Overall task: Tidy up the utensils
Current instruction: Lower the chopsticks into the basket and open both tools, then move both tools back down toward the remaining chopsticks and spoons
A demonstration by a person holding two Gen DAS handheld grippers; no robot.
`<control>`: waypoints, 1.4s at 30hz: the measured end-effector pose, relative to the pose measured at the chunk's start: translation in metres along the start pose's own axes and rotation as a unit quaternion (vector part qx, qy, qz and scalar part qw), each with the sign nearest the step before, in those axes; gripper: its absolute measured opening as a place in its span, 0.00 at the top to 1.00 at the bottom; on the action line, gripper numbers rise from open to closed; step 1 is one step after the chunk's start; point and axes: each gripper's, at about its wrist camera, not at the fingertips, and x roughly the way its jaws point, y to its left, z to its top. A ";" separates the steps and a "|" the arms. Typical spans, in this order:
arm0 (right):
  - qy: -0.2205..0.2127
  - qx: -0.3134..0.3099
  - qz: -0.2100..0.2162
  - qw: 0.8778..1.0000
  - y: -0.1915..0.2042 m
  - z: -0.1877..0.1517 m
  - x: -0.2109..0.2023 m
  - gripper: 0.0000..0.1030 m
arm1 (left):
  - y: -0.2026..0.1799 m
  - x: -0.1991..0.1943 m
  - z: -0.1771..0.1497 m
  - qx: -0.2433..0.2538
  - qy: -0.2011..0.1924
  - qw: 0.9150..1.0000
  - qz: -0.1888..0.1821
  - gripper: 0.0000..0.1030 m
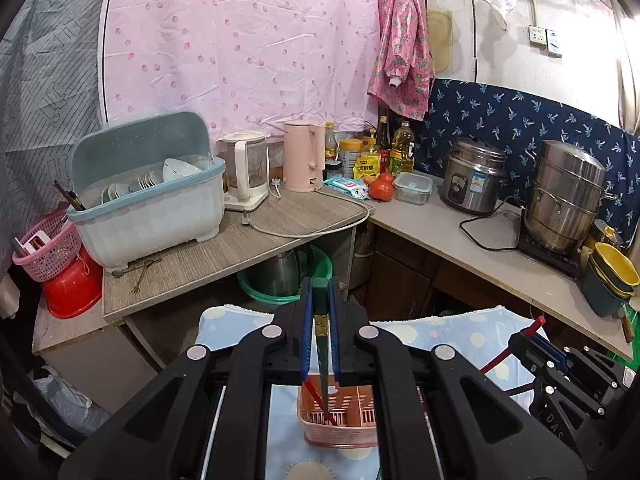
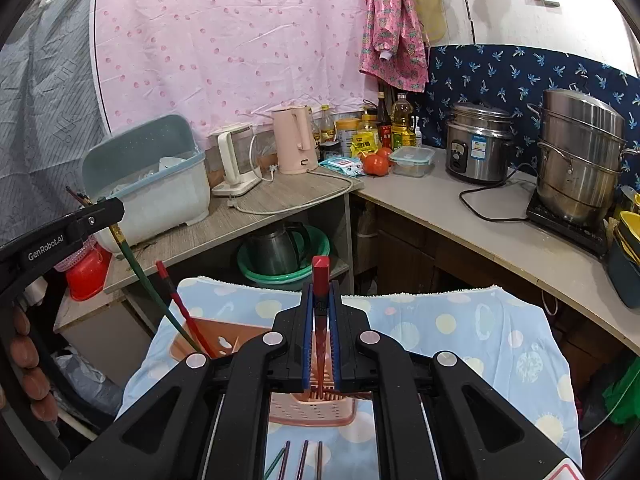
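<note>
Two red chopsticks [image 2: 320,280], two green [image 2: 136,268], three purple [image 2: 303,460], and two pink baskets [image 2: 312,410].

Two wrist fisheyes, side by side, both facing the same kitchen corner.

The left wrist view looks forward along its own gripper [image 1: 320,328] from just behind the fingers, tilted a little down; the pink basket [image 1: 340,420] on the blue cloth [image 1: 460,336] lies close beneath it, and the right gripper [image 1: 538,330] shows at its lower right edge. The right wrist view looks the same way along its own gripper [image 2: 321,332], with the left gripper [image 2: 80,220] at its left edge. Both share the far counter [image 1: 300,216] with the dish rack [image 1: 148,204], pink kettle [image 1: 304,156], rice cooker [image 1: 474,178] and steamer pot [image 1: 568,196], seen from some way off.
</note>
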 end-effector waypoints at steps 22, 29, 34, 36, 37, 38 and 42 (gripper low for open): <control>0.000 -0.020 -0.018 1.000 0.016 -0.016 -0.007 0.62 | 0.000 0.002 -0.026 -0.004 0.018 1.000 0.009 0.56; -0.010 -0.019 -0.022 1.000 0.019 -0.016 -0.022 0.58 | 0.002 -0.011 -0.028 -0.006 0.017 1.000 0.012 0.51; -0.020 -0.016 -0.024 0.999 0.017 -0.017 -0.040 0.54 | 0.003 -0.025 -0.029 -0.009 0.012 1.000 0.011 0.49; -0.025 -0.018 -0.026 0.999 0.018 -0.019 -0.049 0.54 | 0.003 -0.032 -0.031 -0.008 0.010 1.000 0.012 0.48; -0.026 -0.018 -0.026 0.999 0.018 -0.020 -0.054 0.54 | 0.003 -0.035 -0.032 -0.009 0.010 1.000 0.011 0.48; -0.027 -0.017 -0.025 0.999 0.017 -0.022 -0.059 0.54 | 0.003 -0.039 -0.033 -0.009 0.010 1.000 0.010 0.48; -0.030 -0.008 -0.021 0.999 0.015 -0.033 -0.078 0.54 | 0.000 -0.056 -0.041 -0.006 0.008 1.000 0.007 0.48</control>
